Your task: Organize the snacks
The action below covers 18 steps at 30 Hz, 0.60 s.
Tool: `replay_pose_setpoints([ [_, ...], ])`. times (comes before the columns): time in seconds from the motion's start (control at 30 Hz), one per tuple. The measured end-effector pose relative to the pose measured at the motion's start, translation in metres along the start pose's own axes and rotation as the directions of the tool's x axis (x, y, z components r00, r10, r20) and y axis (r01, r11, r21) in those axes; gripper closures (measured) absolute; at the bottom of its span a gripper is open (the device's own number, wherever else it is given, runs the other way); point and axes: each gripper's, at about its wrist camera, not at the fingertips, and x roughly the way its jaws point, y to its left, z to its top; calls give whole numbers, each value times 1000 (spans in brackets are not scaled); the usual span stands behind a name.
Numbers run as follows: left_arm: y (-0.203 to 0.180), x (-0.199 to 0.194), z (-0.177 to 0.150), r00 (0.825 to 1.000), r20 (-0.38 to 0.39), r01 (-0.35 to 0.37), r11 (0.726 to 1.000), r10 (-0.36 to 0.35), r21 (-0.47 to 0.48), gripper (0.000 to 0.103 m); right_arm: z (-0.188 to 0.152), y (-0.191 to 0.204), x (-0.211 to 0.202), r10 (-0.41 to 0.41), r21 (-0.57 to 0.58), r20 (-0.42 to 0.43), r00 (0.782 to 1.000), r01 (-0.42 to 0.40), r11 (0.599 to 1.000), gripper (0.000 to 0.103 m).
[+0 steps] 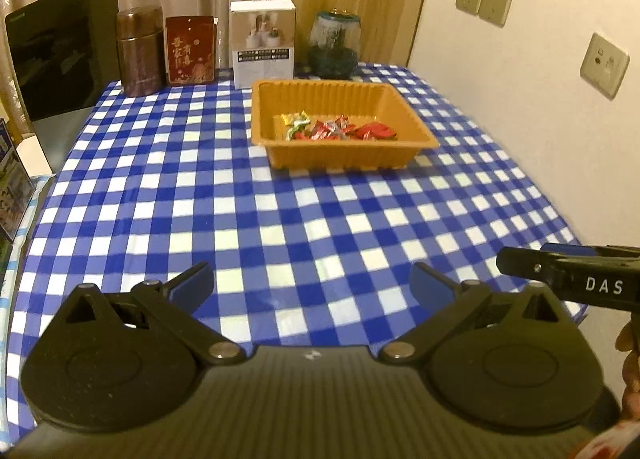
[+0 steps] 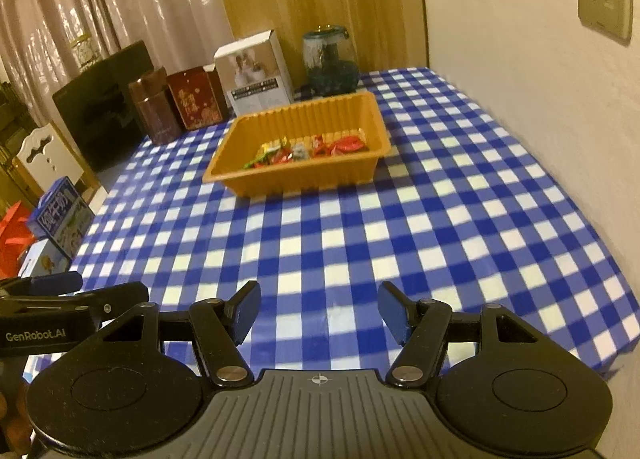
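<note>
Left gripper [image 1: 312, 283] and right gripper [image 2: 319, 313] both spread, grasping nothing, above blue-and-white checked tablecloth [image 1: 280, 219]; wrapped sweets [image 1: 336, 130] inside ribbed orange plastic tray [image 1: 344, 147].

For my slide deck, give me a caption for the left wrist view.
Open left gripper above checked tablecloth, facing orange tray of wrapped snacks.

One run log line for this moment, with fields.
left gripper: open, empty | right gripper: open, empty | snacks: in orange tray | tablecloth: nothing loose
</note>
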Motion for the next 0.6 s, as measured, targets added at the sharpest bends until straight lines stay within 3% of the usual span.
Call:
replay_pose_setpoints([
  [0.6,-2,3,-16,1000,-14,-1,1000,2,28,0,-20,3,-9,-21,-24,8,1000,22,999,38],
])
